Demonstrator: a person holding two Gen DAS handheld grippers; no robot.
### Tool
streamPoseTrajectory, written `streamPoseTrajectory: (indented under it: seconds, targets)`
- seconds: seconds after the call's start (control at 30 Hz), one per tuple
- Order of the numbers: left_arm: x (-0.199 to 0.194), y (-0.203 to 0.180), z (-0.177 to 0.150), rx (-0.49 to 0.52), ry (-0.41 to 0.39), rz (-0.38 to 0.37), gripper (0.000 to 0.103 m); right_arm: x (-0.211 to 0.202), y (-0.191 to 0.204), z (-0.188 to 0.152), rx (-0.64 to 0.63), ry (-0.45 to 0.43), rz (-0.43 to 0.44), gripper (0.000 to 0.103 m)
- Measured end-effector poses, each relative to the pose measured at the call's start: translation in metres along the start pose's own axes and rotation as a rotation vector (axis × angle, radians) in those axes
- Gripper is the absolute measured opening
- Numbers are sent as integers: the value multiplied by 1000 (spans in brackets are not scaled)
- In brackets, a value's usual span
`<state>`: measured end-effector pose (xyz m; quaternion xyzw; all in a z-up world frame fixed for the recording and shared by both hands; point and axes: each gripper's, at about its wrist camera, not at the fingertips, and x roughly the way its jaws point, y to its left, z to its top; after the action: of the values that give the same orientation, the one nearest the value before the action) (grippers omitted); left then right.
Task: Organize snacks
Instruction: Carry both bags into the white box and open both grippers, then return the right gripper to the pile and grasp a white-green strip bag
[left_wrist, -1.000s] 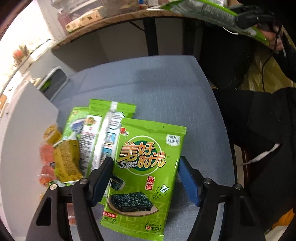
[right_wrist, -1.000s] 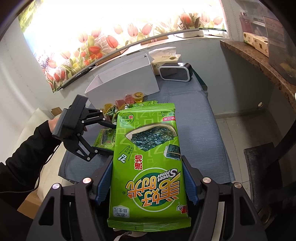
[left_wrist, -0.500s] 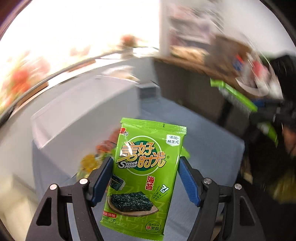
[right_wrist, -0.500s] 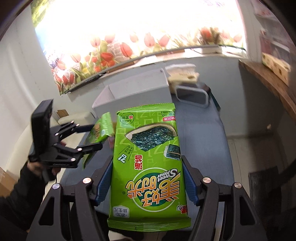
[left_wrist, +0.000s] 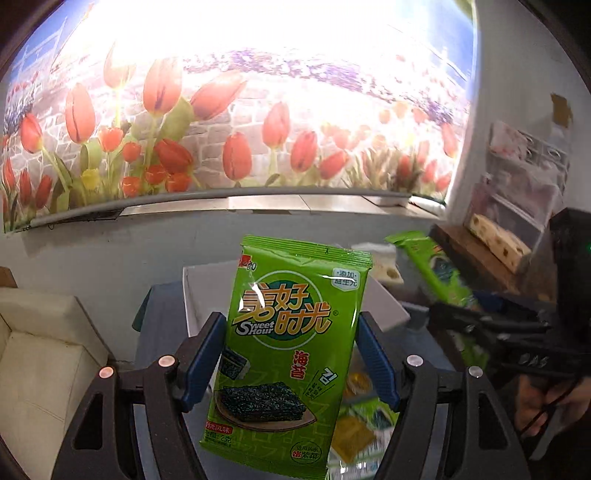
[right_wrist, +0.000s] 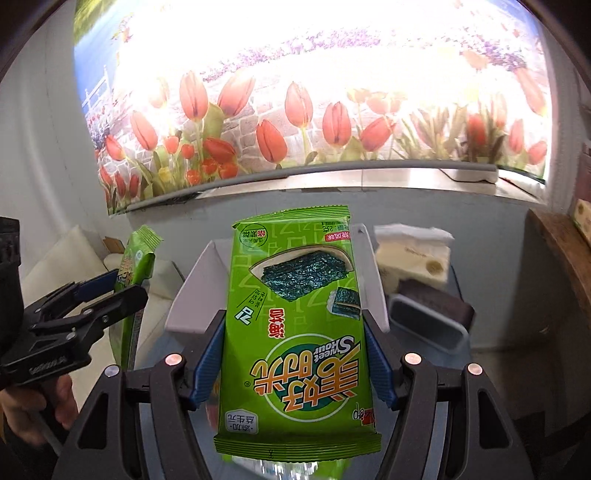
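The left claw (left_wrist: 290, 363) is clamped on a green seaweed pack (left_wrist: 291, 354), blue pads pressing its two side edges, and the pack stands upright between them, print right way up. The right claw (right_wrist: 295, 363) is clamped the same way on a second seaweed pack (right_wrist: 295, 325), this one upside down. Both packs hang in the air, touching nothing but the pads.

Just beyond each claw, behind its pack, sits the white box (left_wrist: 199, 295), open at the top; that looks like the place the packs are meant to go. Below and to the right of the left claw, more snacks (left_wrist: 356, 432) lie on the grey surface, blurred.

To do this step well, bring one claw in at a time, since the two are near each other and both point at the same box. Lower each pack past the rim before letting go; the foil is light and stiff and will likely tip over if dropped from above. Turning the right pack over first would match the pair.
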<state>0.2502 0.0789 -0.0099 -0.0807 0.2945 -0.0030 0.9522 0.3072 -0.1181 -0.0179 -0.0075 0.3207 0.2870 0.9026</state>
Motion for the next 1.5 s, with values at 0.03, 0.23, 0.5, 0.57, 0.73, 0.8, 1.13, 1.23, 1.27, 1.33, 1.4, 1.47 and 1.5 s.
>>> streamPoseTrajectory:
  seconds: [0.03,0.23,0.5,0.57,0.73,0.8,1.13,1.23,1.27,1.33,1.4,1.47,1.5]
  targets:
    - [11,3,9,-5,-2,32,76,17,0,11,8,15,-3,72]
    - [70,29,38,15,23,138,76,84,-1,40,-51,75,-67,72]
    - [107,42,38,55,53,181,103,122,-12,52,-68,102,-72,98]
    - [106,45,35,48,56,193,103,123,-13,53,-78,88,-103,99]
    - [104,52,28,19,60,170,103,121,-22,46,-61,92,-120,103]
    - [101,52,26,9,65,165,103,119,-24,44,-53,97,-124,103]
    - [53,31,-1,24,51,101,103,52,-5,-4,-182,4,-46,103]
    - [35,19,-18,49,47,84,103,37,5,-29,-259,40,-35,103]
    - [28,14,-24,56,49,75,103,33,9,-38,-279,44,-39,103]
    - [15,4,-39,75,47,54,103,25,12,-57,-301,63,-26,103]
    - [0,-6,-56,106,49,43,103,18,14,-77,-312,81,-5,103]
    - [-13,-14,-72,125,59,15,103,13,17,-96,-342,92,5,103]
    - [-21,-18,-82,135,65,0,103,12,18,-103,-356,99,10,103]
